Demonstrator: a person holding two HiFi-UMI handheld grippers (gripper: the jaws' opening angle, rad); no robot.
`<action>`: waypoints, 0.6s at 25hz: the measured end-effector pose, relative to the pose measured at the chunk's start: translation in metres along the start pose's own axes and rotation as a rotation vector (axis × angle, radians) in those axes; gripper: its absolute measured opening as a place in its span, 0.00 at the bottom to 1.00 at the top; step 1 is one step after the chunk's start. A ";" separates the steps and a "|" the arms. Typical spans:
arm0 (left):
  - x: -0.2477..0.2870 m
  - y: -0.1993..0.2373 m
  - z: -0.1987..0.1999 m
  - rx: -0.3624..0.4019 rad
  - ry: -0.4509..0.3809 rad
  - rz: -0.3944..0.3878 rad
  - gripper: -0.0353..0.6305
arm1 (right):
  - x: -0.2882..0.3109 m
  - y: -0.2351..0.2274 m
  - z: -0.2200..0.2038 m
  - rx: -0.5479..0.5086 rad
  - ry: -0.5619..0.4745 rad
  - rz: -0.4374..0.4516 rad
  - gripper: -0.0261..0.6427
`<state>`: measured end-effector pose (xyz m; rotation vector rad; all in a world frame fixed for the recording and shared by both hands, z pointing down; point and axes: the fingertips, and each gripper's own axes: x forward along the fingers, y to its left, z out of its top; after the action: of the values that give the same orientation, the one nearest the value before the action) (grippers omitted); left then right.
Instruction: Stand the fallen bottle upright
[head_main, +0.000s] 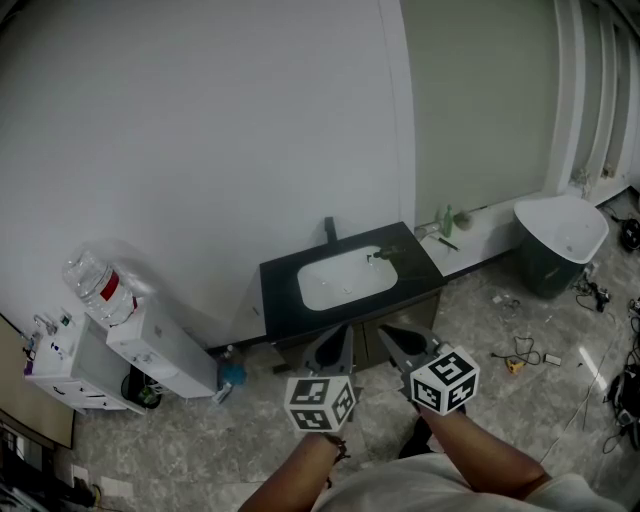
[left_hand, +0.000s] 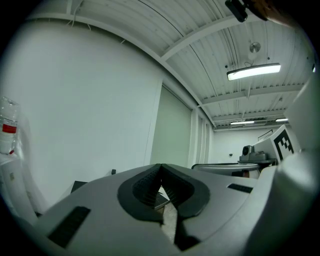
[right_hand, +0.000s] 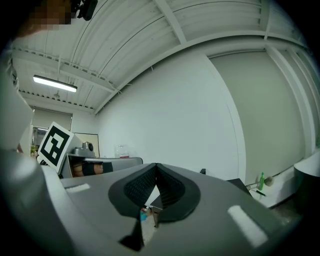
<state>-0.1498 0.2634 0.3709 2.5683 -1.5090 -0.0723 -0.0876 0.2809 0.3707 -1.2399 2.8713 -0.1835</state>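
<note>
- A water dispenser stands against the white wall at the far left. A clear jug with a red label sits on top, and a low white cabinet is just beside it.
- A small blue thing sits on the floor between the dispenser and the vanity. It is too small to tell what it is.
- The vanity's black counter holds a white basin, and a dark tap rises behind the basin.
- The left gripper is held level in front of the vanity, short of the counter. In the left gripper view its ribbed pads meet at the tip with nothing between them.
- A dark-green thing lies low on the counter at the basin's right rim, apart from both grippers. It looks like the fallen bottle, but it is too small to be sure.
- The right gripper is level beside the left one. In the right gripper view its jaws are pressed together and empty.
- A green bottle stands upright on the white ledge by the wall, right of the counter. It also shows in the right gripper view.
- A white tub with a dark base stands further right.
- Loose cables lie on the stone floor near the tub.
</note>
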 end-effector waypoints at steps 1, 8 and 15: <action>0.010 0.004 -0.002 -0.002 0.003 0.006 0.06 | 0.006 -0.009 -0.002 0.004 0.002 0.004 0.04; 0.107 0.036 -0.016 0.031 0.022 0.053 0.06 | 0.063 -0.098 -0.018 0.004 0.029 0.041 0.04; 0.227 0.063 -0.036 -0.007 0.040 0.129 0.06 | 0.116 -0.216 -0.020 -0.002 0.080 0.112 0.04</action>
<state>-0.0885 0.0395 0.4263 2.4453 -1.6524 -0.0107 -0.0115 0.0520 0.4186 -1.0924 2.9996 -0.2339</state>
